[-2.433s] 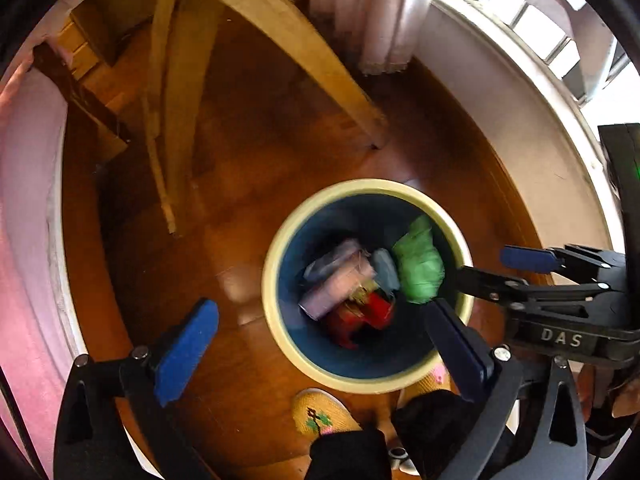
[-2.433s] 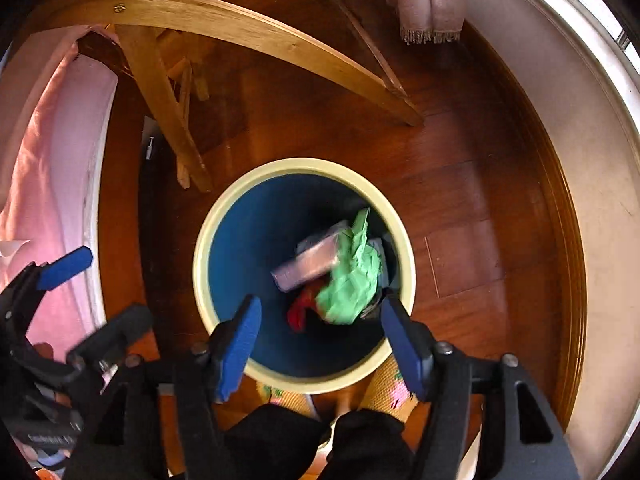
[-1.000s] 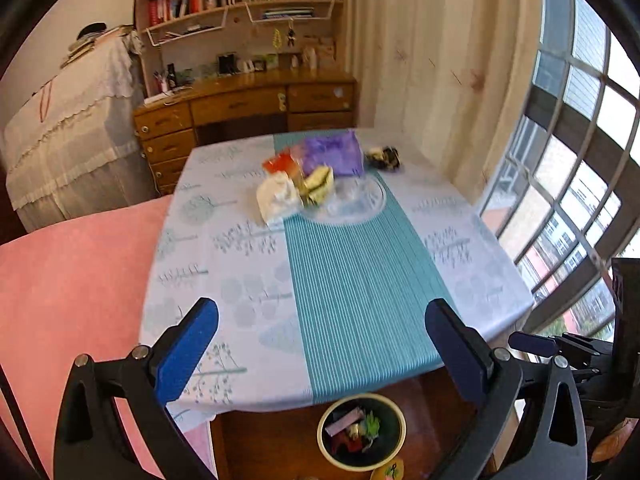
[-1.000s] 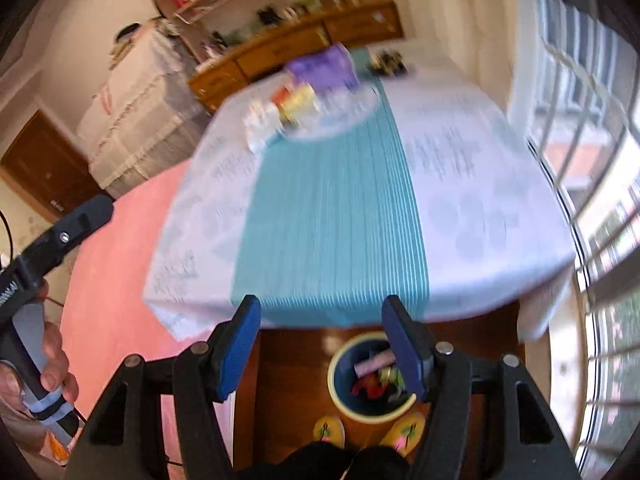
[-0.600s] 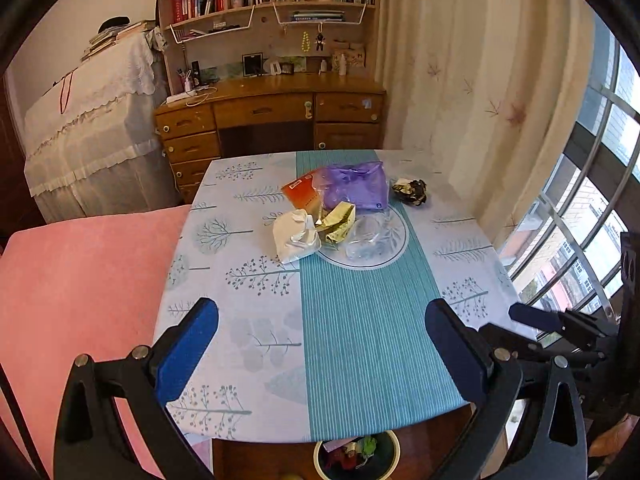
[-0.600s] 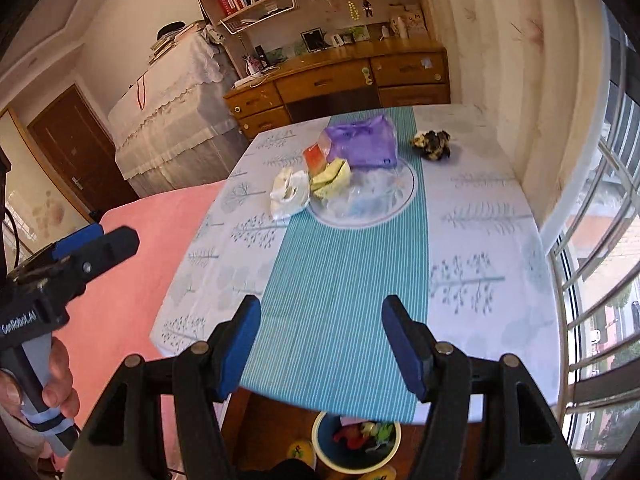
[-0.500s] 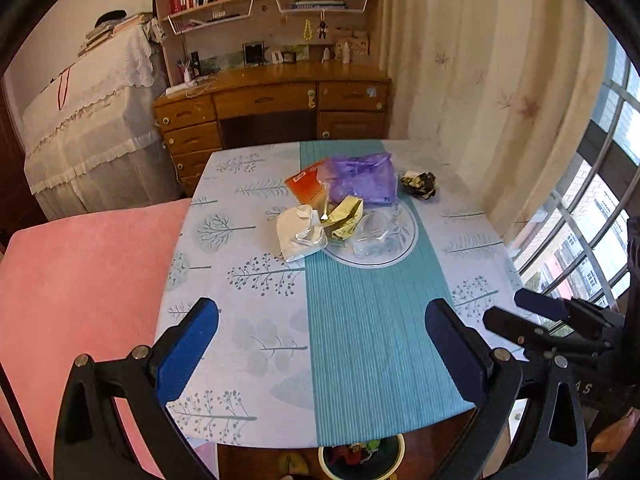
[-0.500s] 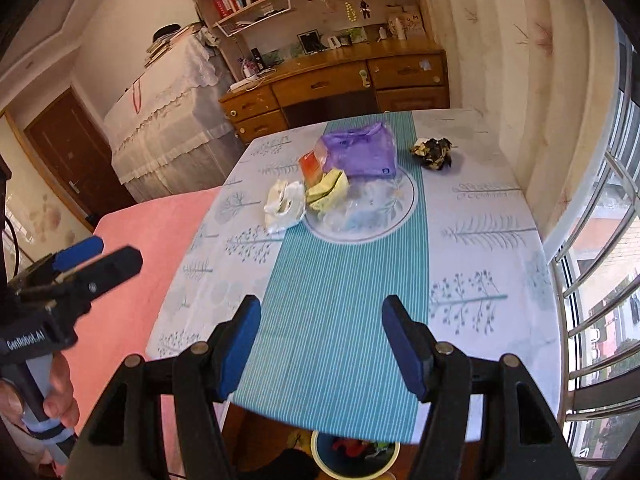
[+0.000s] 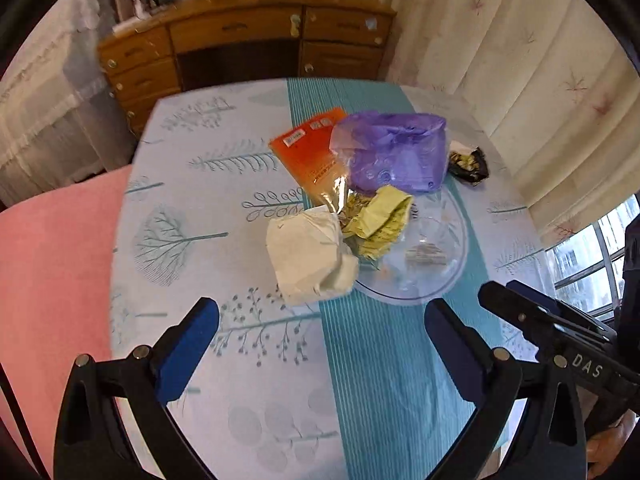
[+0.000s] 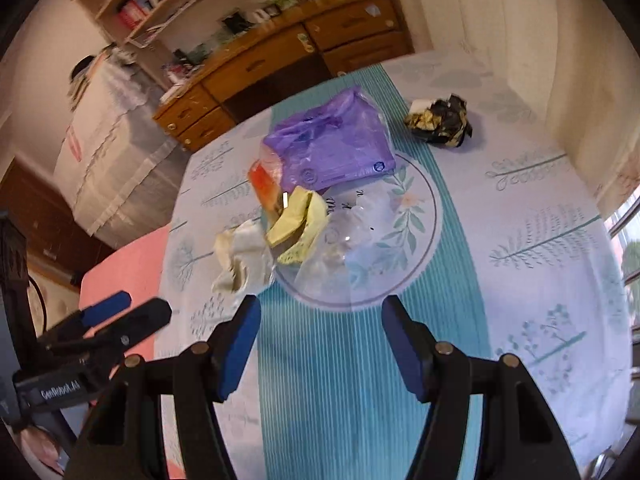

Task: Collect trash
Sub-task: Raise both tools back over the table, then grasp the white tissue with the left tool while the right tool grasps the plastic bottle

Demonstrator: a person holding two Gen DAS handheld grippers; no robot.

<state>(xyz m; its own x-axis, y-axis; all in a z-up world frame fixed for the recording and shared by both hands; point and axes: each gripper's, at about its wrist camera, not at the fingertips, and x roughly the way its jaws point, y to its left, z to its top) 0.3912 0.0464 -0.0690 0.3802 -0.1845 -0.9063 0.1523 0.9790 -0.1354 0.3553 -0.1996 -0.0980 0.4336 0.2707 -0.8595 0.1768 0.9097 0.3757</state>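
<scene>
Plainly, scene: a counter (image 9: 192, 184) under a pale tree-print cloth with a teal striped runner carries a heap of litter near its middle
Heap: a white crumpled paper (image 9: 310, 256), a yellow wrapper (image 9: 380, 220), an orange packet (image 9: 310, 150) and a purple plastic bag (image 9: 394, 152) lie touching or overlapping, beside and partly on a clear plastic piece (image 9: 424, 252) over a round printed motif
Stray piece: a black-and-gold wrapper (image 10: 440, 120) sits apart, near the curtain side
Why so placed: this looks like discarded packaging dropped loosely, so each piece likely needs its own pick; the crumpled ones offer folds to pinch, the flat packet less so
Left hand-held gripper (image 9: 320, 344): jaws spread wide, nothing between them, above the cloth short of the white paper, touching nothing
Right hand-held gripper (image 10: 320, 344): jaws also wide apart and empty, aimed down toward the near edge of the clear plastic
Judgement: both seem poised for a fresh pick; the bin is not in view
</scene>
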